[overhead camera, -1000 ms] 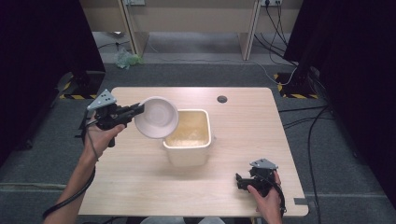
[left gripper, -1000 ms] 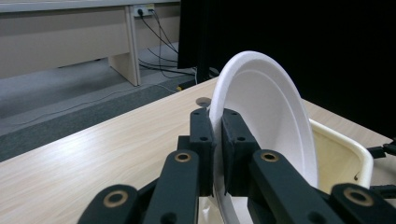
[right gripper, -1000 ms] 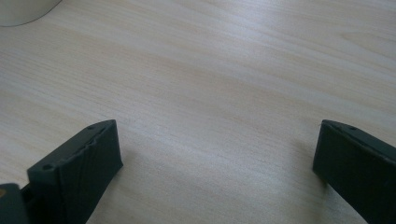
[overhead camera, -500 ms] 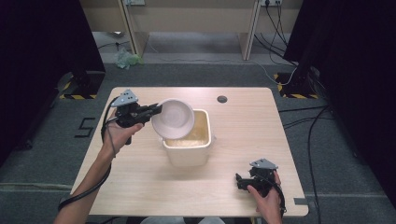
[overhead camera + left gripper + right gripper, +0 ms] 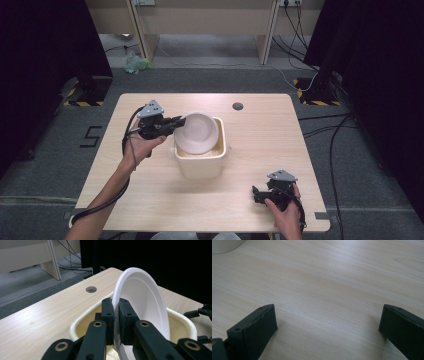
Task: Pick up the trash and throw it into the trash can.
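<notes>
A white foam plate (image 5: 197,131) hangs tilted over the mouth of a cream plastic bin (image 5: 200,165) in the middle of the table. My left gripper (image 5: 176,121) is shut on the plate's left rim; in the left gripper view the black jaws pinch the plate (image 5: 142,300) edge-on above the bin (image 5: 82,320). My right gripper (image 5: 256,194) rests low at the table's front right, open, with bare wood between its fingers (image 5: 259,325).
The light wood table (image 5: 270,135) has a round cable hole (image 5: 238,106) near its back edge. A desk's legs and cables stand on the grey floor behind. Dark curtains flank both sides.
My left gripper has carried the plate rightward, from the bin's left side to over its opening. The right gripper has stayed put.
</notes>
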Motion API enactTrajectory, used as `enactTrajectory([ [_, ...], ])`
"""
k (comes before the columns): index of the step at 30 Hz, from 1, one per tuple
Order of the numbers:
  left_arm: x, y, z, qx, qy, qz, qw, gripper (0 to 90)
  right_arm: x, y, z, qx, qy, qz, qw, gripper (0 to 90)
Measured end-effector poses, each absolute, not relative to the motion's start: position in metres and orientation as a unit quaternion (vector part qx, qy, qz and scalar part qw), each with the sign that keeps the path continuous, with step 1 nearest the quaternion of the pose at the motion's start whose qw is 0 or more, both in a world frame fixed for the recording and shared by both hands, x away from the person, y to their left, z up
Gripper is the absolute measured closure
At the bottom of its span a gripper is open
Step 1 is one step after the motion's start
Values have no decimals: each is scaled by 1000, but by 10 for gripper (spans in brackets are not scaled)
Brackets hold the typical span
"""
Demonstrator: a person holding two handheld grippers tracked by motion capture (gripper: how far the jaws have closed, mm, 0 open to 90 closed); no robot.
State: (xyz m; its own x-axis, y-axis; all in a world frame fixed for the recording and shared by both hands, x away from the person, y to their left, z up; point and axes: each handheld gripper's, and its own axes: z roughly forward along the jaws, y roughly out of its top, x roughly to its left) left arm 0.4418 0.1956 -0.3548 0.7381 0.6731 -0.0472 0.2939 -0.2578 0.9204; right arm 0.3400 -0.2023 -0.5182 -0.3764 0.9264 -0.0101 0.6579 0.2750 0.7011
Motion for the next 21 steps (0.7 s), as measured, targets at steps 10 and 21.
enactTrajectory([
  [10,446,186,-365,781,310,170,515,785,340,-202,-518,515,769,311,216,16],
  [21,446,194,-367,777,324,168,513,546,340,-202,-518,514,770,311,216,17],
])
